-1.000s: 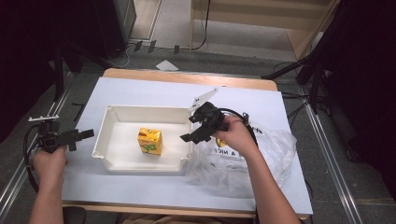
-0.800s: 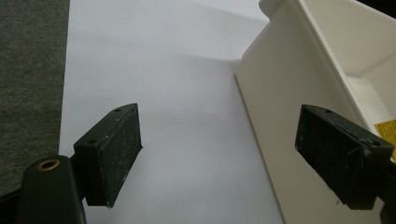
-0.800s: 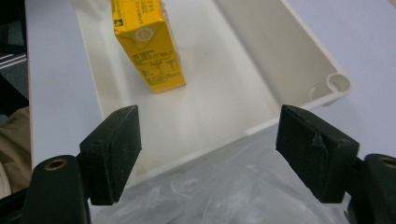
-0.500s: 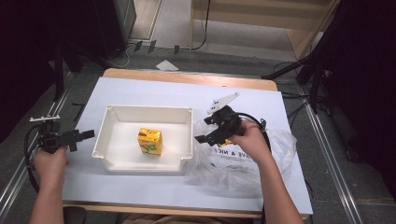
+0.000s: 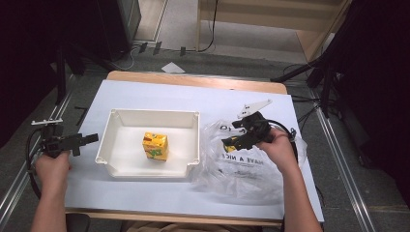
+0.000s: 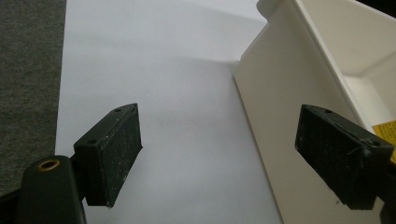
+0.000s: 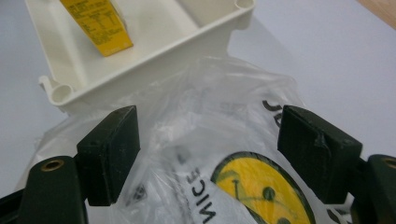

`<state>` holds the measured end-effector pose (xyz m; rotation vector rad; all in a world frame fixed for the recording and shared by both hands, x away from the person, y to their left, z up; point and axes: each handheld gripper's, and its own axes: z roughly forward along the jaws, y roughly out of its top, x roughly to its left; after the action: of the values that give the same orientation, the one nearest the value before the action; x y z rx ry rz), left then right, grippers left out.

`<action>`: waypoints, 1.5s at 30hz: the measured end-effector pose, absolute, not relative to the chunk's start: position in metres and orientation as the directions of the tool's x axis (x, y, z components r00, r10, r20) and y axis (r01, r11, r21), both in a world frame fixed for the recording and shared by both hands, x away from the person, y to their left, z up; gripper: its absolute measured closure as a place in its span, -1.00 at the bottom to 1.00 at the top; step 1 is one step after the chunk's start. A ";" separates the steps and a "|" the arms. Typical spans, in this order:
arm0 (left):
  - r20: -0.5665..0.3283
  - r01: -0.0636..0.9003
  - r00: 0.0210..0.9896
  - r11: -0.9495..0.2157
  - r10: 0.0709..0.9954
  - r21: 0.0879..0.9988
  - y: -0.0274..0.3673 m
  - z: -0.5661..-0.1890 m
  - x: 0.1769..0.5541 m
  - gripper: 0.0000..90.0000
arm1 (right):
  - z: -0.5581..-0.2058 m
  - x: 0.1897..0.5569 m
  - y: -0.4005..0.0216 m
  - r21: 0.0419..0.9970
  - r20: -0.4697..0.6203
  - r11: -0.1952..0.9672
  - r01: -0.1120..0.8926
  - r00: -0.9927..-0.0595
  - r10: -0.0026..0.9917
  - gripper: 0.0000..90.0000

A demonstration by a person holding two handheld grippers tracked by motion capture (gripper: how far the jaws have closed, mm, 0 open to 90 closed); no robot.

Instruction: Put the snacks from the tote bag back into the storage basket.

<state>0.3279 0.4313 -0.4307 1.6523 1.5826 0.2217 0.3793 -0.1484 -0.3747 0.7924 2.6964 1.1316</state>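
- High view: a white tray (image 5: pixel 118 145) sits on the white-covered desk (image 5: pixel 159 96), a little left of the middle. A yellow carton (image 5: pixel 155 146) stands upright inside the tray, near its centre. Just right of the tray lies a crumpled clear plastic bag (image 5: pixel 241 166) with black lettering; its left edge touches the tray's right wall.
- High view: the left hand-held gripper (image 5: pixel 86 139) is held at the desk's left edge, pointing toward the tray's left wall but apart from it. The right hand-held gripper (image 5: pixel 231 134) hovers over the upper part of the bag, pointing left toward the tray, with its grey plate on top. A yellow spot shows just under it.
- Left gripper view: the left hand-held gripper (image 6: pixel 243 154) has its jaws spread wide with nothing between them. Beyond them lie the white desk surface and the tray's outer wall (image 6: pixel 289 93), with a sliver of the yellow carton (image 6: pixel 385 132) at the right edge.
- Right gripper view: the right hand-held gripper (image 7: pixel 208 154) has its jaws spread wide above the bag (image 7: pixel 196 140), which carries a yellow round print and black letters. The jaws are pinching nothing. Farther off is the tray's corner (image 7: pixel 140 60), with the carton (image 7: pixel 100 25) inside it.
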 end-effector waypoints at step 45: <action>-0.399 0.761 0.194 0.119 0.896 0.638 0.429 -0.432 0.334 -0.65 | -0.415 0.393 -0.188 0.653 0.093 0.534 0.538 -0.756 0.648 -0.52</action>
<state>0.3342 0.4290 -0.4317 1.6623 1.5882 0.2115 0.3935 -0.1880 -0.4150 1.0170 2.6071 1.0247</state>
